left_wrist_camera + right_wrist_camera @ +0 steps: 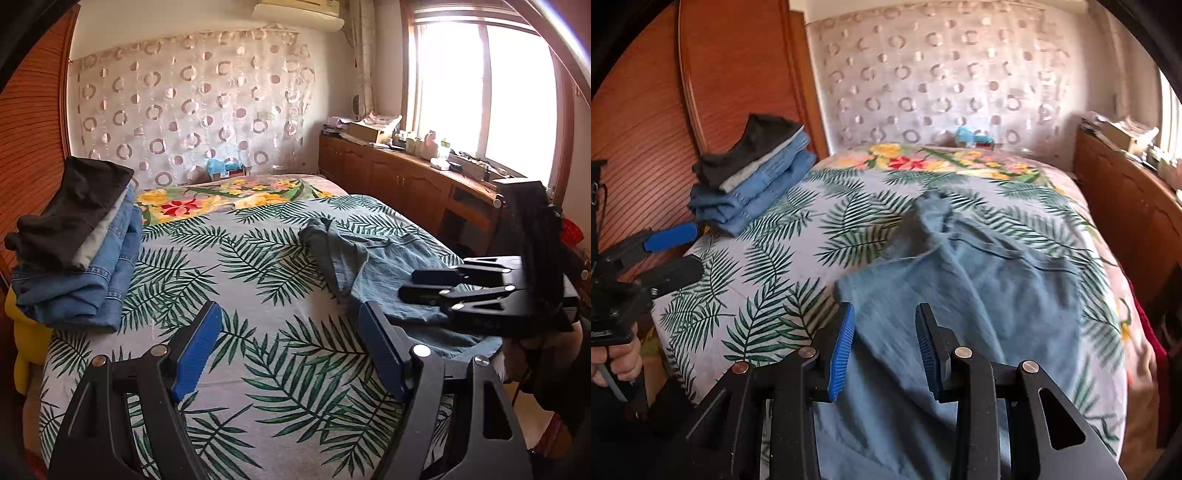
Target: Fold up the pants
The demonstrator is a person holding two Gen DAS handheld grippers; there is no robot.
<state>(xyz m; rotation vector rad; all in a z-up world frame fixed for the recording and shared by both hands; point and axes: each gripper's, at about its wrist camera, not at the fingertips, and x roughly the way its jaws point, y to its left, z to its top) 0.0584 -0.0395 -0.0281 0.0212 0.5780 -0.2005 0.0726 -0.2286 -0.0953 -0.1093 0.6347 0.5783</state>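
With both the left tongs (291,350) and right tongs (885,350) spread wide and empty, the rumpled blue pants (960,280) lay at center frame on the bed (768,266), likely folding crookedly unless flattened.

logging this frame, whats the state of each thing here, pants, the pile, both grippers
blue-grey pants: unfolded, spread rumpled on the bed, one end bunched up
stack of clothes: folded, piled at the bed's edge, dark piece on top, denim below
left gripper: open, empty, above bare bedspread
right gripper: open, empty, over the near part of the pants
bedspread: laid flat, leaf print
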